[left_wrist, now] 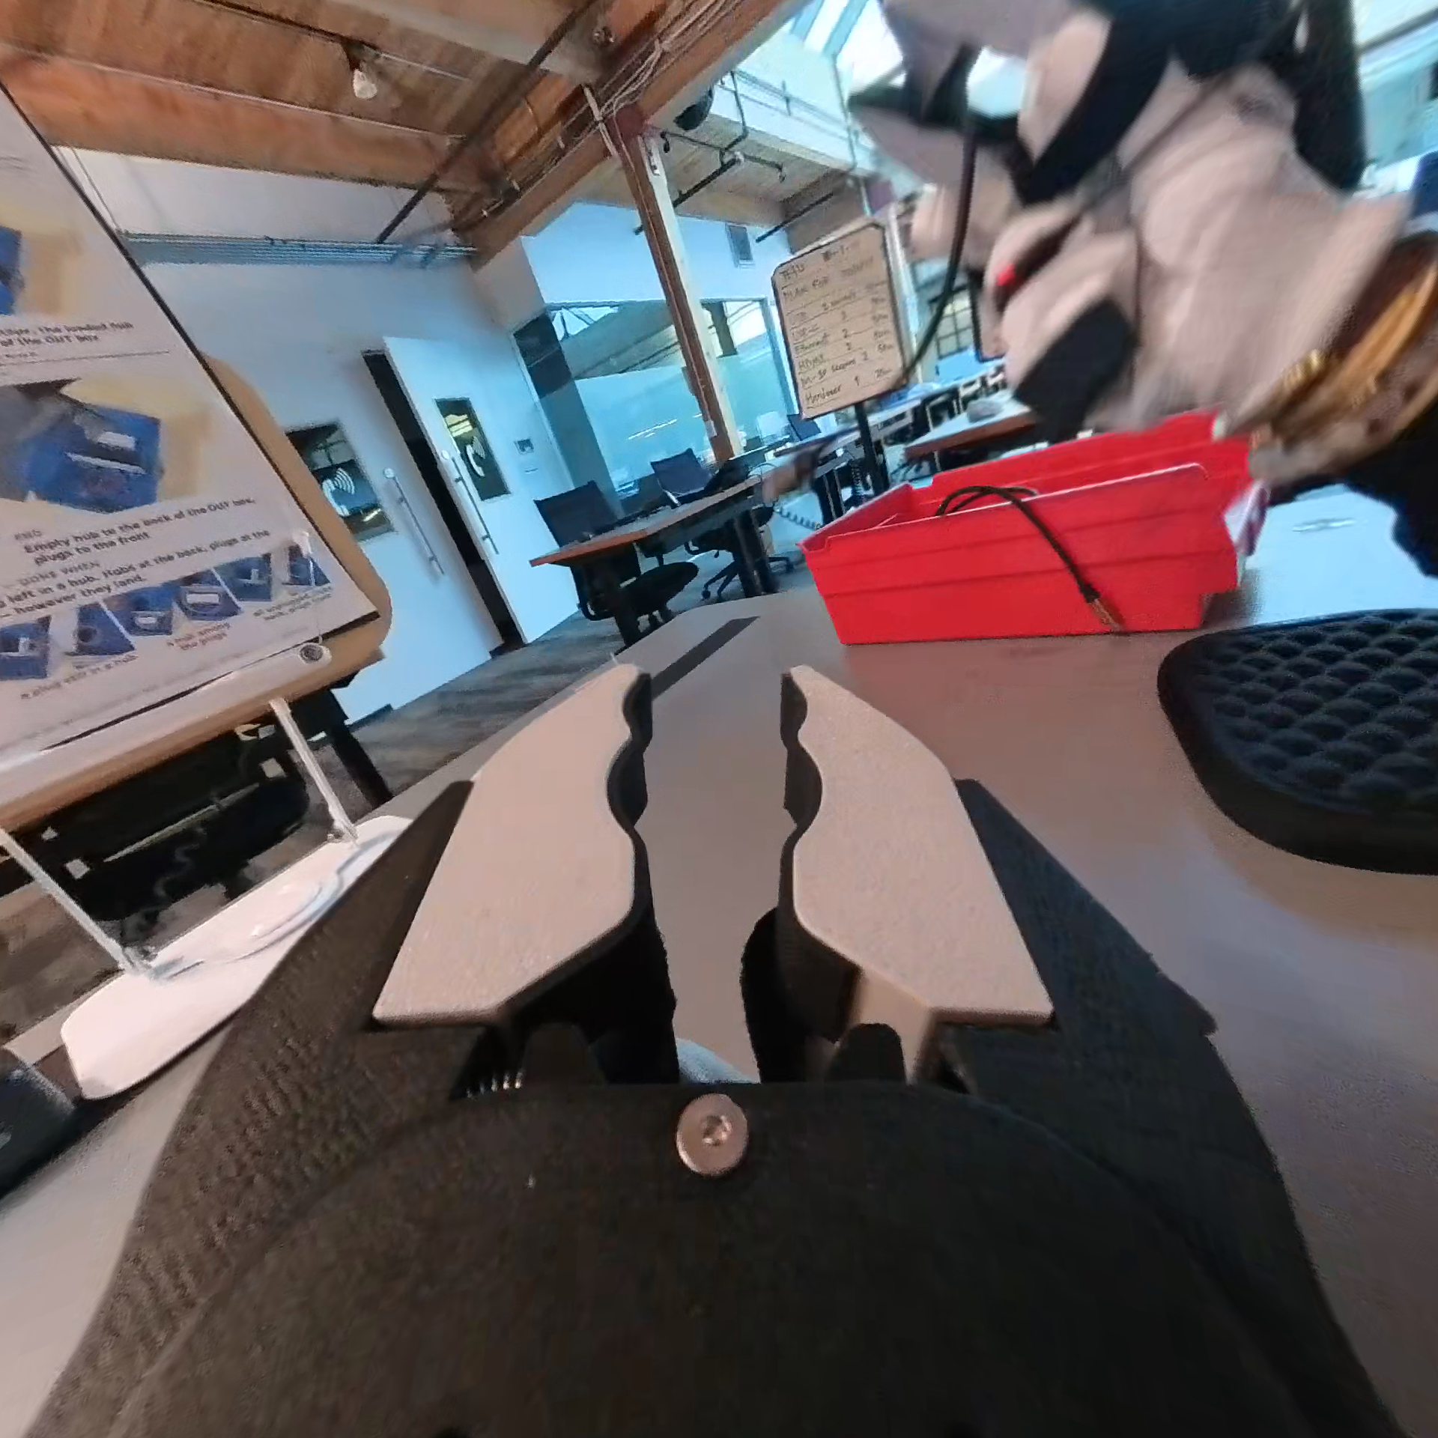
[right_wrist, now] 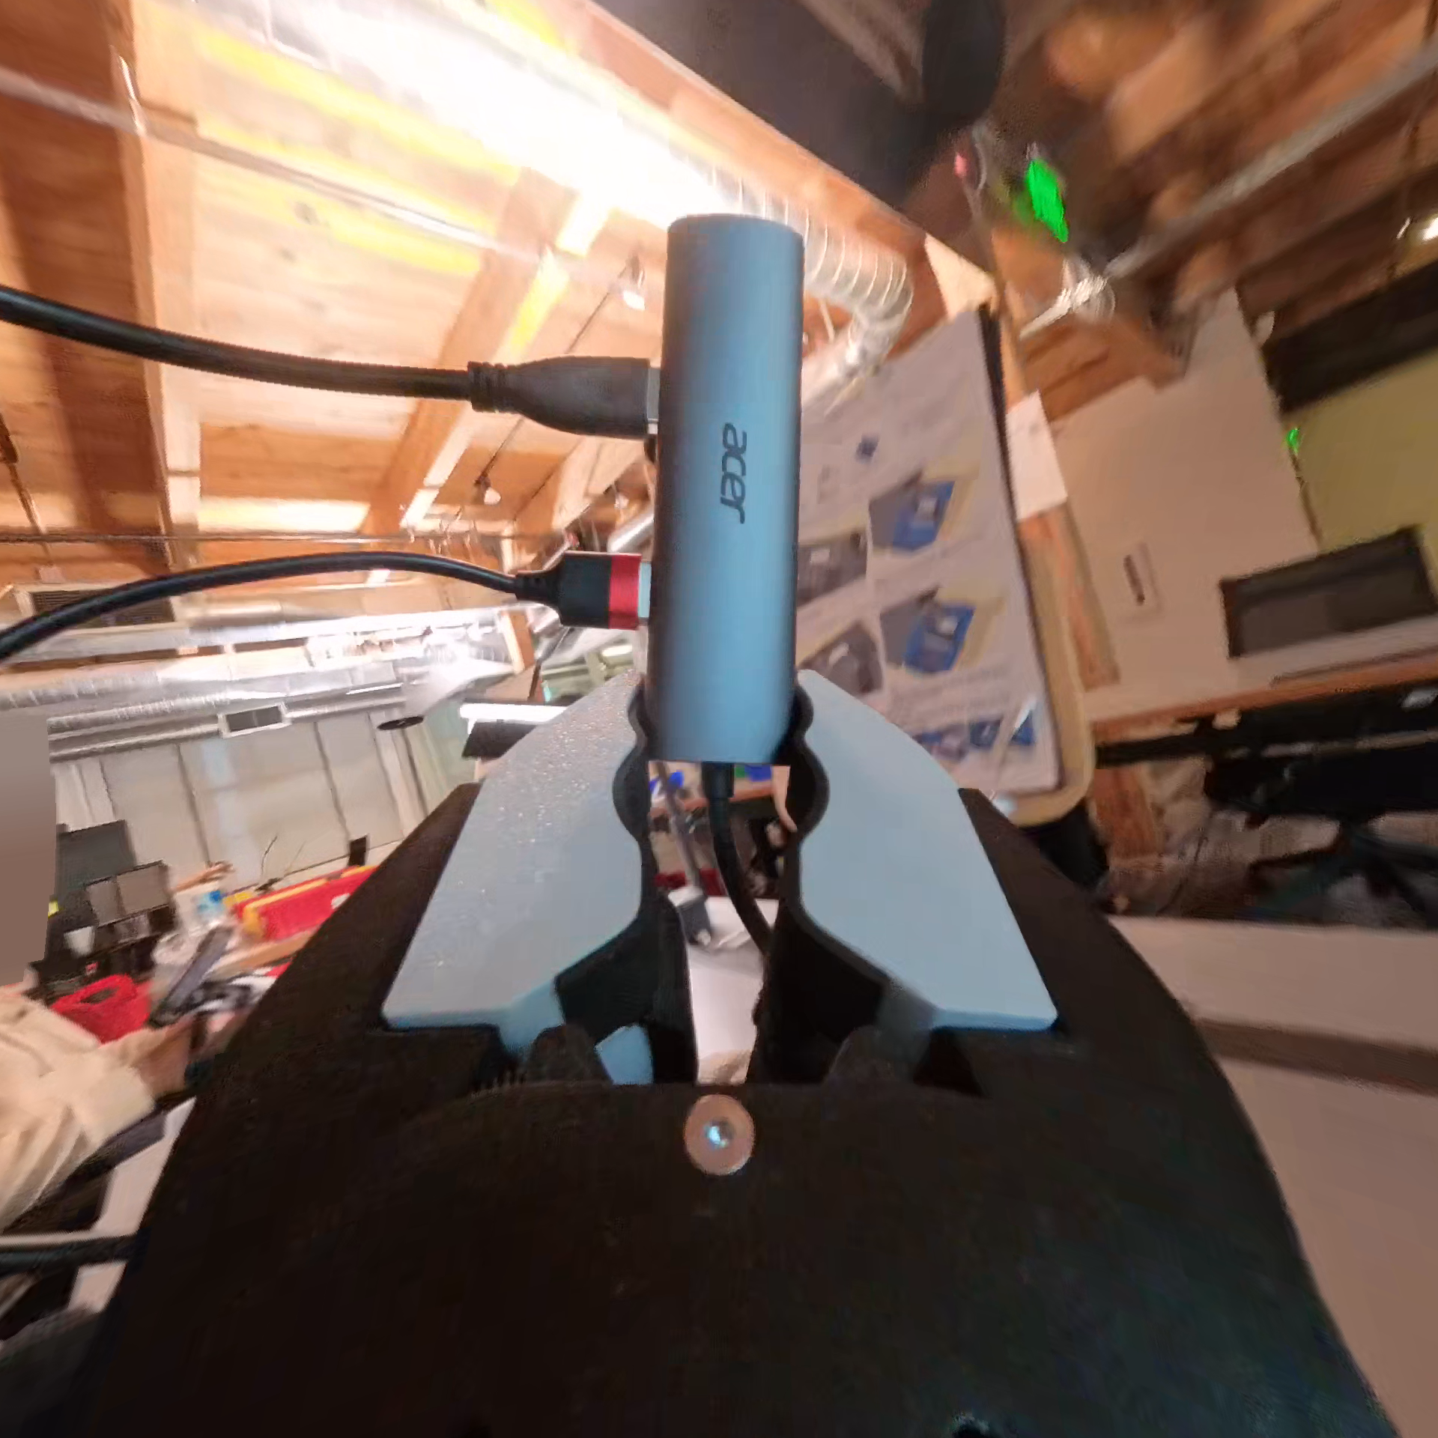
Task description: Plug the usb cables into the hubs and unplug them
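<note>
My right gripper (right_wrist: 720, 720) is shut on the lower end of a grey USB hub (right_wrist: 727, 482) and holds it upright in the air. A black USB plug (right_wrist: 568, 397) and a black plug with a red band (right_wrist: 599, 591) sit in ports on the hub's left side. Their cables run off to the left. The hub's own black cable (right_wrist: 731, 856) hangs down between my fingers. My left gripper (left_wrist: 716, 685) is open and empty, low over the dark table (left_wrist: 1011, 778). The other gripper (left_wrist: 1167, 257) shows blurred at the upper right of the left wrist view.
A red bin (left_wrist: 1019, 560) stands on the table ahead, with a thin black cable (left_wrist: 1043, 545) hanging over its front. A black mesh pad (left_wrist: 1323, 731) lies at right. An instruction sheet on a clear stand (left_wrist: 140, 498) stands at left. A person's sleeve (right_wrist: 62, 1089) shows at lower left. There is about 25 cm between the tips of the two grippers.
</note>
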Demonstrator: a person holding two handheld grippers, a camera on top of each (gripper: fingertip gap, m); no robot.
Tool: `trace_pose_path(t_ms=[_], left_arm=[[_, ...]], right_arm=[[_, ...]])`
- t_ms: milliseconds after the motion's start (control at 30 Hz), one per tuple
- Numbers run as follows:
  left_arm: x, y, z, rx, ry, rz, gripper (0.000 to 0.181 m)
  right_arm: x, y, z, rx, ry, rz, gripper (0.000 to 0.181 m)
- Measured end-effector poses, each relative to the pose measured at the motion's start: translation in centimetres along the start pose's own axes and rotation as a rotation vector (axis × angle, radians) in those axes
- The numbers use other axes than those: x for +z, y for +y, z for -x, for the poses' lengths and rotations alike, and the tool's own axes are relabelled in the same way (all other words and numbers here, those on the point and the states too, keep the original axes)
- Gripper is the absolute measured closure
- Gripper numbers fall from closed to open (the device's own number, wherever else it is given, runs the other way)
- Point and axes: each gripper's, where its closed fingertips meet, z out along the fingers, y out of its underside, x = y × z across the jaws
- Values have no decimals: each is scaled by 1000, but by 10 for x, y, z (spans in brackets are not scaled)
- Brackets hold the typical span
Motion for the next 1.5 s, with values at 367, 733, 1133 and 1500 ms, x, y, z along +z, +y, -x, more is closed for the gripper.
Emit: trace_pose_path(t_ms=[367,733,1133,1500], left_arm=[[3,5,-5,28,21,38,150],[4,10,-7,25,36,68,150],[5,14,-9,19,51,83,150],[6,10,-13,26,68,81,150]], right_arm=[[-126,-83,-144,-225,693,257,150],[-339,48,-172,44,1039,2131,134],[-236,-76,-206,-693,1377,1495,42],[-190,-164,-195,-1089,1480,1298,35]])
